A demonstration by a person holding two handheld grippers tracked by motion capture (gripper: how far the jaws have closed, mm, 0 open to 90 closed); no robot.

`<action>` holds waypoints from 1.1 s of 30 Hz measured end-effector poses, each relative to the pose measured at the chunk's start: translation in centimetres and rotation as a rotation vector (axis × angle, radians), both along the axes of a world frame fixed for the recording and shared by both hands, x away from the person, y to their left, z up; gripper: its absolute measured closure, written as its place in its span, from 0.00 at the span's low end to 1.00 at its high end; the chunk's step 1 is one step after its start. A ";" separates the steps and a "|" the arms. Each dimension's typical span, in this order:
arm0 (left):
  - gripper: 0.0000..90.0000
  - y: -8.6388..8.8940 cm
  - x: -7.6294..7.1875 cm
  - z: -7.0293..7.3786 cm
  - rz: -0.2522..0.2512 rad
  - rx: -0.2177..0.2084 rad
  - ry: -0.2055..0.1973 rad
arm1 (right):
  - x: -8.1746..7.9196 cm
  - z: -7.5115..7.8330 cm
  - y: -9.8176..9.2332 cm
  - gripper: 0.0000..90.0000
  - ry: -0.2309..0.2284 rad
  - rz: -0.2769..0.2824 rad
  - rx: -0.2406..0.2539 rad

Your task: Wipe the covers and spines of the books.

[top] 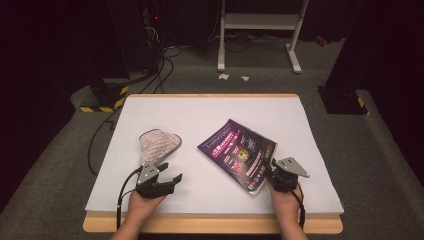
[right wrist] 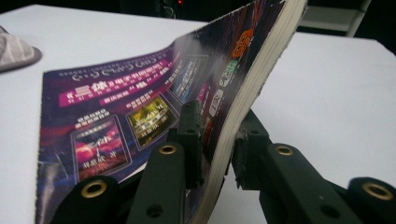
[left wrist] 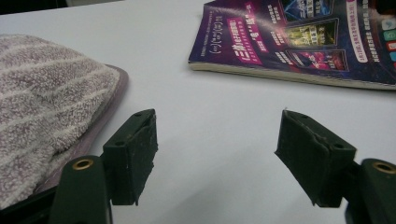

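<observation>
- A grey striped towel with a darker border lies bunched on the left part of the white surface, its near edge just beyond the left claw.
- The left claw sits low over the surface, its jaws spread wide with nothing between them. In the left gripper view the towel lies just beside the left-hand jaw, and bare surface shows through the gap.
- Risk here, as I judge it: if this claw swings toward the magazine, that near jaw could snag the towel's border and drag the cloth along.
- The magazine, purple-covered and glossy, lies at an angle right of centre, well apart from the towel.
- The right claw is clamped on the magazine's near right corner. In the right gripper view the magazine has its gripped edge raised and bowed upward while the far part stays flat on the surface.
- The jaws appear to bite the whole stack of pages close to the edge, not deep in.
- What could go wrong: the slick cover may slide out of that shallow hold if the lift goes higher, dropping the magazine.
- The bow in the pages suggests a sharp pull could crease the cover or fan loose pages out of the grip.
</observation>
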State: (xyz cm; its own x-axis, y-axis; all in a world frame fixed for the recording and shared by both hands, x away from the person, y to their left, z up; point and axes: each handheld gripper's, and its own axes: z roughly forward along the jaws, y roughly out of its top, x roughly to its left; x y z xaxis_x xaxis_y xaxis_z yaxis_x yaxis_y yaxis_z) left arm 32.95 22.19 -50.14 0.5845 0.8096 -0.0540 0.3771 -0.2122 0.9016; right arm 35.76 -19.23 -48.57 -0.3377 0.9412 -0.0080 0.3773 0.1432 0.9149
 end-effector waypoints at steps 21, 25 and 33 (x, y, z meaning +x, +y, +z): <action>0.32 -0.2 -0.1 0.1 -0.004 0.008 0.001 | 0.3 -1.4 -1.5 0.72 0.109 -0.040 -0.030; 0.32 -0.2 0.0 0.1 -0.008 0.007 0.009 | 0.3 -1.5 -1.7 0.68 0.117 -0.049 -0.033; 0.32 -0.3 0.1 0.2 -0.004 0.005 0.001 | 0.1 -1.4 -2.3 0.64 0.121 -0.064 -0.040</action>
